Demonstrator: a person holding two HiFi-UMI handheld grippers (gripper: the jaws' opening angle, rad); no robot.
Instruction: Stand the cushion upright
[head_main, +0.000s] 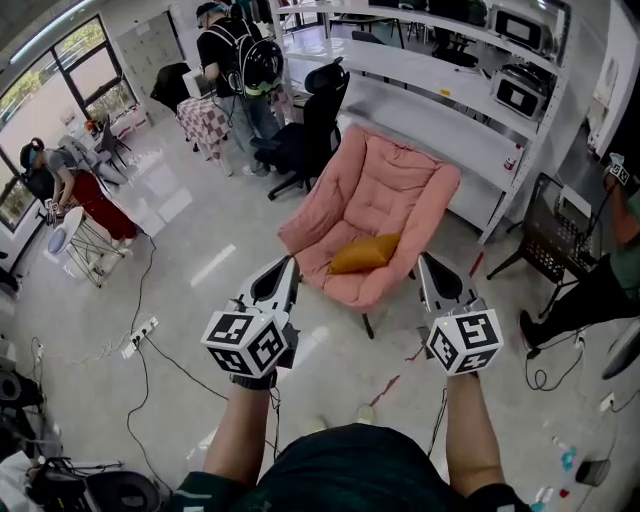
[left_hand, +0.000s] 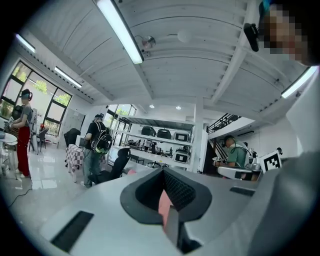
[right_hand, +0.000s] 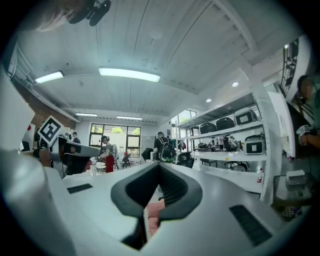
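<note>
Cushion (head_main: 365, 253) lies flat on pink chair (head_main: 375, 185) seat, far ahead of me, long axis left-right. My left hand-held gripper (head_main: 288, 270) and right hand-held gripper (head_main: 428, 266) flank it, not touching, jaws together, empty. Right looks marginally nearer.

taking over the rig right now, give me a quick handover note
Left gripper: shut, empty, held level, short of the chair.
Right gripper: shut, empty, level, also short of the chair.
Cushion: orange, lying flat on the seat of the pink chair, neither gripper touching it.
Done: nothing yet.
Left: reach in, grip the cushion and stand it upright, probably against the chair's back.
</note>
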